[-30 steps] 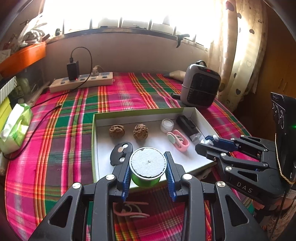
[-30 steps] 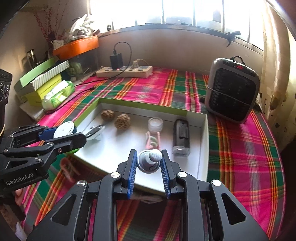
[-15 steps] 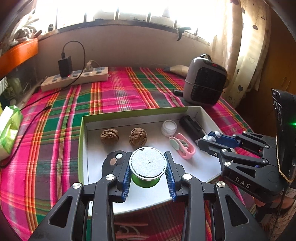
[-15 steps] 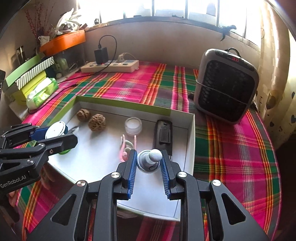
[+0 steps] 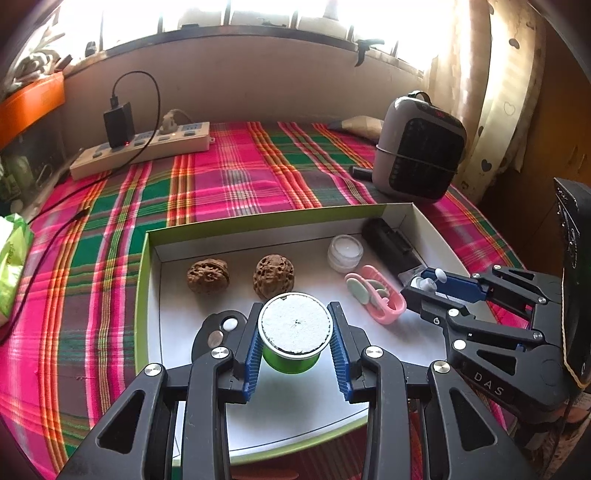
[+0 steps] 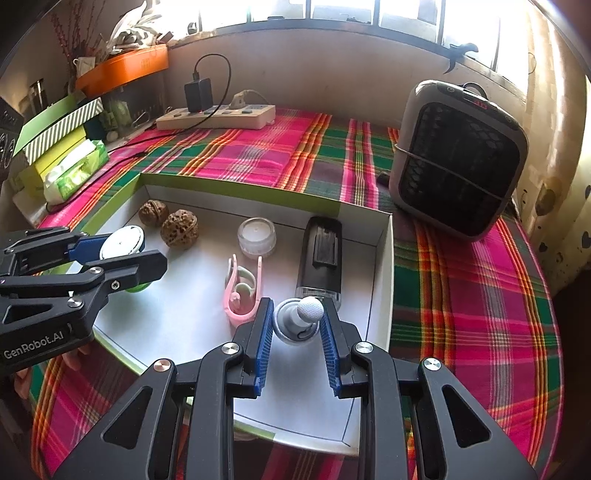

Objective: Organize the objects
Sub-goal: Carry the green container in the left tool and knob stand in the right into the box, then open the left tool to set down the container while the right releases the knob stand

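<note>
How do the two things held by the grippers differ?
The left gripper holds a wide green spool with a flat white top; the right gripper holds a narrower grey knob with a round white tip. The spool stands upright; the knob tilts. Both hang over the box.

Left hand-held gripper (image 5: 295,345) clamps a green, white-topped round spool (image 5: 294,338) over a shallow white, green-edged cardboard box (image 5: 147,280) holding two brown walnuts (image 5: 207,275).

Bright window (image 5: 258,14), possibly heart-print curtain (image 5: 491,85)
</note>
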